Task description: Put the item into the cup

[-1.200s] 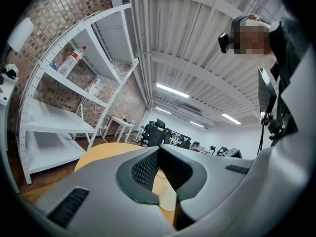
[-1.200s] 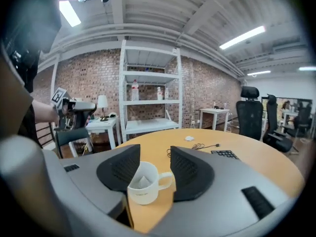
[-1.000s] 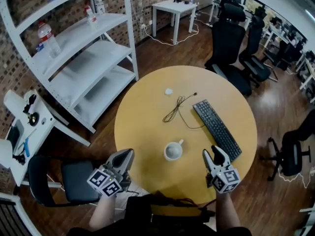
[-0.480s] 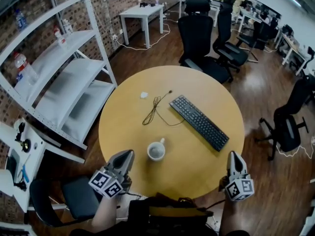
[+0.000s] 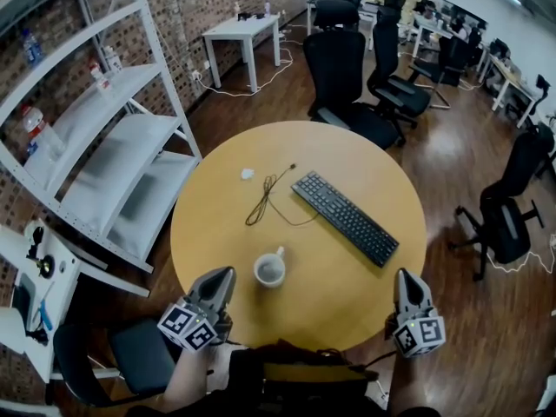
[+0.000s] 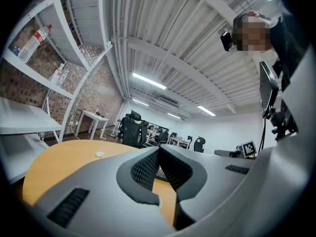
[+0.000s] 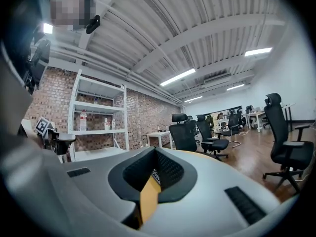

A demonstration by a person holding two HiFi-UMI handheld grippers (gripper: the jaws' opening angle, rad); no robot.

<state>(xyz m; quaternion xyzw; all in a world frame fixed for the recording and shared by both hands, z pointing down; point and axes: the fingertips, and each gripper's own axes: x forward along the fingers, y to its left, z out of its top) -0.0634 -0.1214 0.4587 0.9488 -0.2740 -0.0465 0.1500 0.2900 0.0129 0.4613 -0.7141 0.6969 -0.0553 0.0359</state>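
A white cup [image 5: 269, 270] stands on the round yellow table [image 5: 217, 224], near its front edge. A small white item [image 5: 248, 174] lies at the table's far left; it also shows as a white speck [image 6: 100, 154] in the left gripper view. My left gripper [image 5: 224, 275] hangs at the table's front left edge, left of the cup, jaws together and empty. My right gripper [image 5: 405, 276] is at the front right edge, well right of the cup, also shut with nothing in it. In both gripper views the jaw tips meet, left gripper [image 6: 159, 149] and right gripper [image 7: 154, 150].
A black keyboard [image 5: 346, 218] lies diagonally right of centre, with a thin dark cable [image 5: 265, 200] to its left. A white shelf unit [image 5: 113, 137] stands at the left. Black office chairs [image 5: 343, 68] stand behind the table, one chair [image 5: 504, 224] at the right.
The right gripper's jaws have closed, and it has shifted from over the table's front to its right edge. The head view has swung, so the table sits further left. The left gripper has stayed put.
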